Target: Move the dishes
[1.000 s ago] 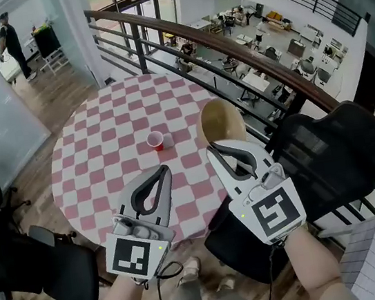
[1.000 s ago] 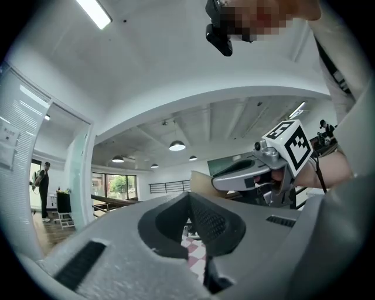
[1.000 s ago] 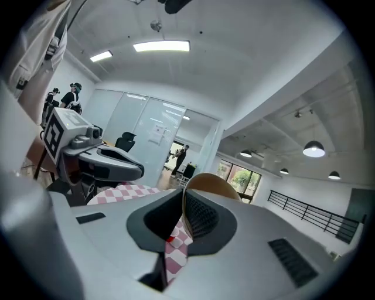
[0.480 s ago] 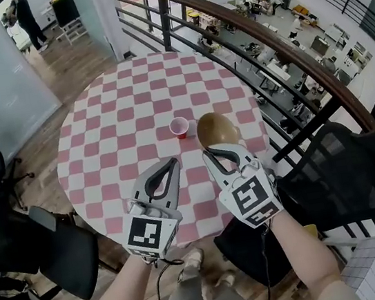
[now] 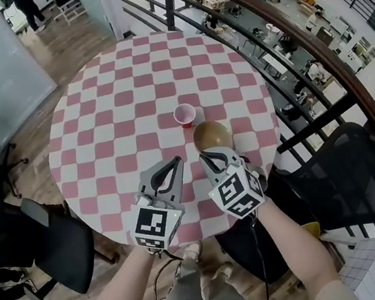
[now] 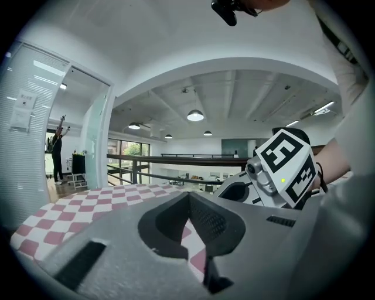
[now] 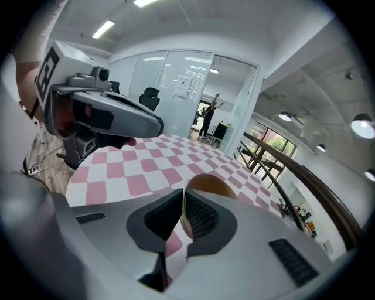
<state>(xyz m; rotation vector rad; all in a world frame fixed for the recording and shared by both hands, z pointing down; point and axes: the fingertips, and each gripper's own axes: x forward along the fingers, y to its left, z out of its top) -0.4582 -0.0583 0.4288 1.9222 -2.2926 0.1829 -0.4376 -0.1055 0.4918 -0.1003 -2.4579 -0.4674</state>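
Note:
A tan bowl [image 5: 212, 135] hangs tilted just above the near right part of the round pink-and-white checked table [image 5: 129, 84]. My right gripper [image 5: 205, 154] is shut on its near rim; in the right gripper view the rim of the bowl [image 7: 208, 184] sits pinched between the pads of the right gripper [image 7: 182, 202]. A small red cup [image 5: 184, 115] stands upright just beyond the bowl. My left gripper [image 5: 177, 161] hovers beside the right one, over the table's near edge, jaws shut and empty. In the left gripper view, the left gripper [image 6: 188, 199] shows only tablecloth beyond its tips.
A black chair [image 5: 56, 249] stands at the table's near left and a black mesh chair [image 5: 345, 178] at its right. A dark railing [image 5: 281, 27] curves behind the table with a drop to a lower floor. A stack of papers [image 5: 372, 265] lies at the bottom right.
Both grippers have come down toward the table. The bowl went down with the right gripper and now sits close to the red cup.

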